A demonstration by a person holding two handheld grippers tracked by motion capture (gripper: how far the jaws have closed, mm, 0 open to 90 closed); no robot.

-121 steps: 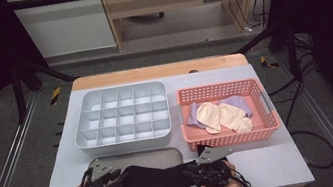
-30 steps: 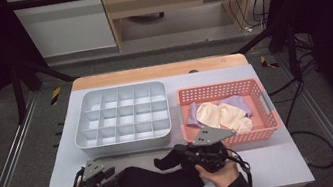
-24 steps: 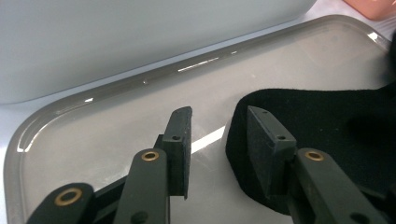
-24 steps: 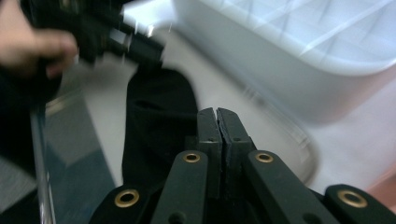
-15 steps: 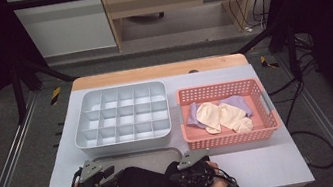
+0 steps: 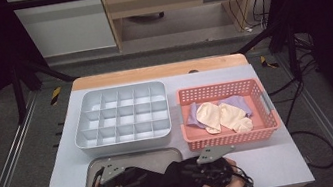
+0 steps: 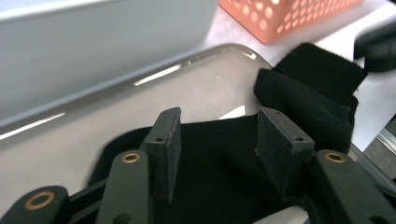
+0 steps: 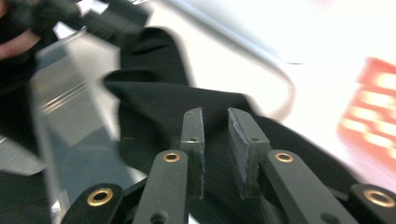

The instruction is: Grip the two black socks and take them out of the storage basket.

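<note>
A black sock (image 6: 166,184) lies bunched across the shiny metal tray (image 6: 129,159) at the table's front edge. My left gripper (image 6: 135,182) hovers at the sock's left end. In the left gripper view its jaws (image 7: 219,135) stand wide apart over the sock (image 7: 308,93) and have just been opening, pads off the cloth. My right gripper (image 6: 187,173) sits low at the sock's right end. In the right gripper view its jaws (image 8: 215,116) show a narrow empty gap above the sock (image 8: 154,107), having just been opening.
A grey compartment box (image 6: 124,141) stands behind the metal tray. To its right, an orange basket (image 6: 232,138) holds cream cloth pieces (image 6: 221,115) and a purple one (image 6: 239,104). Bare table lies right of my hands.
My right gripper came down from a raised spot to the front edge, laying the sock's end down, and its jaws parted. My left gripper shifted slightly and widened.
</note>
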